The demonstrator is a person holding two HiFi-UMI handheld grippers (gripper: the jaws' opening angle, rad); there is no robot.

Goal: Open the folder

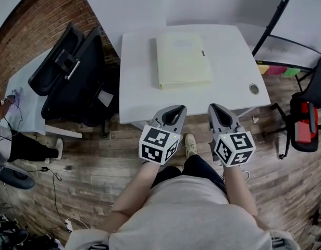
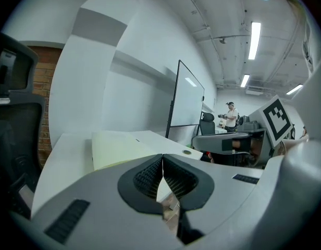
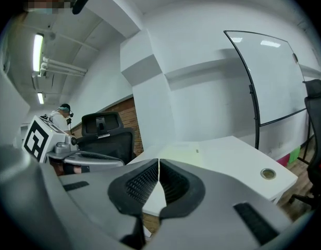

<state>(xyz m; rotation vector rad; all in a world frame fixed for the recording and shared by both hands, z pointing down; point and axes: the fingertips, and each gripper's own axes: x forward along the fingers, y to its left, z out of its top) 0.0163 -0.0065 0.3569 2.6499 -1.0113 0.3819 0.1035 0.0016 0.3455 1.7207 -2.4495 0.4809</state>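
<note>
A pale yellow folder (image 1: 183, 59) lies closed and flat on the white table (image 1: 139, 72), toward its far middle. It also shows as the folder (image 2: 116, 147) in the left gripper view and faintly as the folder (image 3: 184, 151) in the right gripper view. My left gripper (image 1: 176, 111) hovers at the table's near edge, jaws shut with nothing between them. Beside it my right gripper (image 1: 218, 109) is also shut and empty. Both point toward the folder from a short way off. In their own views the left gripper (image 2: 162, 160) and right gripper (image 3: 158, 163) show pads together.
A black office chair (image 1: 72, 77) stands against the table's left side. A round cable hole (image 1: 254, 89) sits near the table's right corner. Another chair with red parts (image 1: 306, 121) is on the right. A whiteboard stand (image 3: 264, 82) rises behind the table.
</note>
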